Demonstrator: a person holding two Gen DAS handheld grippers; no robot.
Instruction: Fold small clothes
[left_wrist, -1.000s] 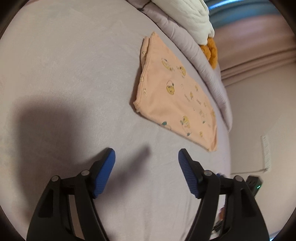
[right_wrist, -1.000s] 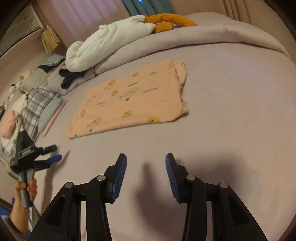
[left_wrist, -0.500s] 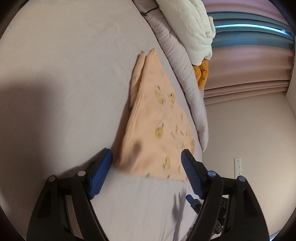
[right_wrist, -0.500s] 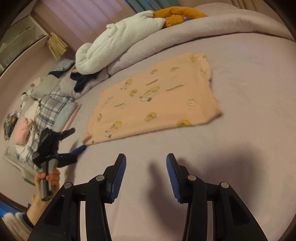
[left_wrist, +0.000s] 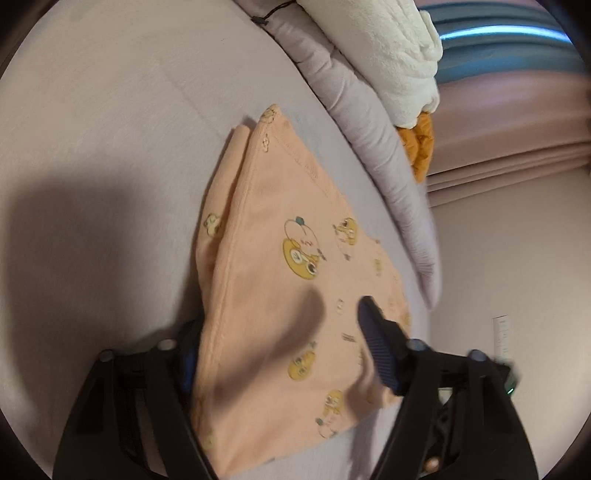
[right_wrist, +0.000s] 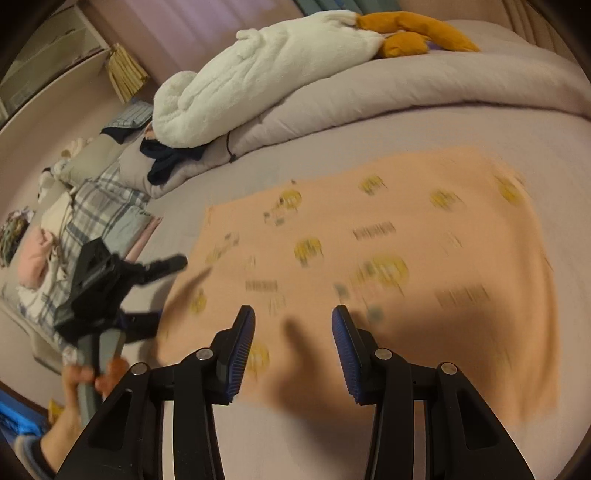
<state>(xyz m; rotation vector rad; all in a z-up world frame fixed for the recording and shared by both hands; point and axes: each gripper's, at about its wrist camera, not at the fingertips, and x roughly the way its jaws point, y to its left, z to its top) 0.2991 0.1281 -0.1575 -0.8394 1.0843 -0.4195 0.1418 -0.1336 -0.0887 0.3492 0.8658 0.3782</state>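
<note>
Your peach baby garment (left_wrist: 273, 280) w/ yellow cartoon prints lies folded flat on the lilac bed, one corner lifted.

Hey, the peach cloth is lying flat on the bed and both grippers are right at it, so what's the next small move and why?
Probably let the left gripper finish closing on the near corner of the peach cloth: its jaws are closing with that edge lying between them, one finger tucked under the fabric. The right gripper hangs open just over the cloth's near edge, gripping nothing yet, so it likely pinches next.
</note>
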